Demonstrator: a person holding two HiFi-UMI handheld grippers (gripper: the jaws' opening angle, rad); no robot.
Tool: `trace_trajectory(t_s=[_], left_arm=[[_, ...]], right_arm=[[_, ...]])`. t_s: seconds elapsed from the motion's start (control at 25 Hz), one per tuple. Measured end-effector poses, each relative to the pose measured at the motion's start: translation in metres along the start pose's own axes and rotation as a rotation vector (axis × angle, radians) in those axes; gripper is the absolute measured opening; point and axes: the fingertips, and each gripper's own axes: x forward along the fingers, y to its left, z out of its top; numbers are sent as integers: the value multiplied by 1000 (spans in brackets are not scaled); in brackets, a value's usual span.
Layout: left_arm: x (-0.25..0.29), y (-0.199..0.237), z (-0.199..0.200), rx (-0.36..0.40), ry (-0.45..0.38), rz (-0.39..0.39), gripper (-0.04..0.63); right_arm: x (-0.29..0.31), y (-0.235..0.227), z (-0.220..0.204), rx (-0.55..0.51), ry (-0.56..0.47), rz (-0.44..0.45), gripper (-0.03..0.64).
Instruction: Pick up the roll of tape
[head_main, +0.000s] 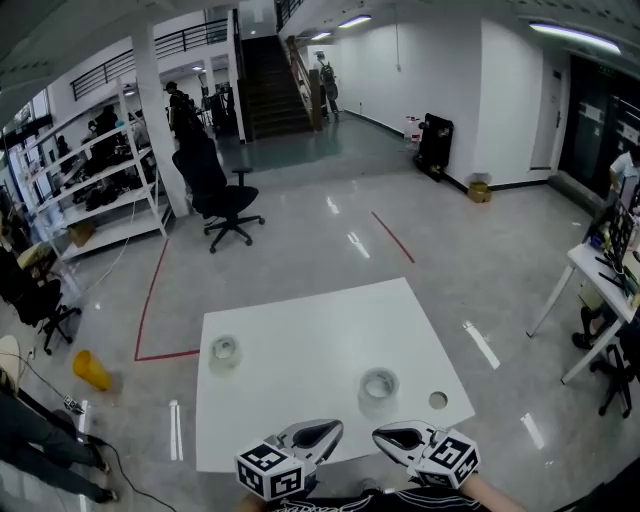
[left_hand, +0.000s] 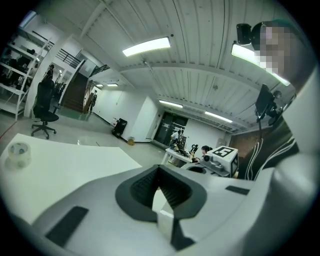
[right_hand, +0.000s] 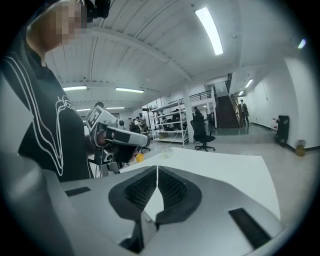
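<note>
Two clear rolls of tape lie on the white table: one near its left edge, the other toward the front right. Both grippers hang over the table's near edge, tips turned toward each other. My left gripper is shut and empty, and so is my right gripper, which sits just in front of the right roll. The left gripper view shows shut jaws with the left roll far off. The right gripper view shows shut jaws and that roll small in the distance.
A small round disc lies near the table's right front corner. A black office chair and white shelving stand beyond on the grey floor. A second white table stands at the right. People are at the far back and sides.
</note>
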Motion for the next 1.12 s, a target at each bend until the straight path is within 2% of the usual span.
trace_trajectory(t_s=[0.2,0.44,0.48,0.56,0.68,0.76,0.96,1.12], left_arm=[[17,13,-4,-26,12,5,3],[22,27,-7,-67,19,45,3],[22,30,-8,-71,18,53,3],[23,35,-9,-72,12,68,3],[22,41,-8,-75,6,86,3],[17,46,-7,-84,6,97,3],[9,55,-5,-101,-11,127,3],[3,61,-7,-111,-20,145,3]], right_arm=[[9,-31,-14,-27,63,0,15],[41,-73,-49,-74,252,9,19],[47,-81,-57,-90,281,-7,51],[58,-97,-70,-133,338,-33,122],[70,-114,-87,-232,429,-51,149],[80,-119,-98,-295,500,-54,160],[98,-128,-131,-365,654,-27,166],[108,-132,-146,-495,727,-43,166]])
